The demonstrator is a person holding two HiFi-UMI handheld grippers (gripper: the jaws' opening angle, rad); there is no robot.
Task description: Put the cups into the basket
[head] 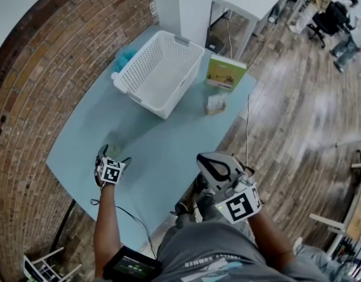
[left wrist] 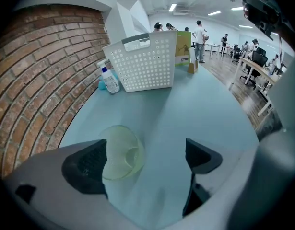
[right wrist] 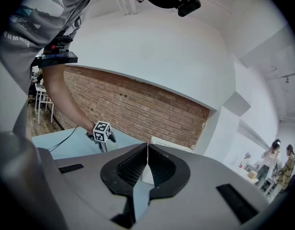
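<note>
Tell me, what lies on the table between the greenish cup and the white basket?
Nothing: in the left gripper view the table is bare between the cup and the basket; a bottle stands beside the basket.

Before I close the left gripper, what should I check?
1. Left gripper jaws open: ok, they stand wide apart.
2. Cup centred between them: not ok. It sits close by the jaw at the view's left, with a wide gap to the other.
3. Cup upright: cannot tell from this angle.
4. Basket has room: ok, it looks empty in the head view.
5. Right gripper out of the way: ok. It is shut on nothing and held back by the near edge of the table.
</note>
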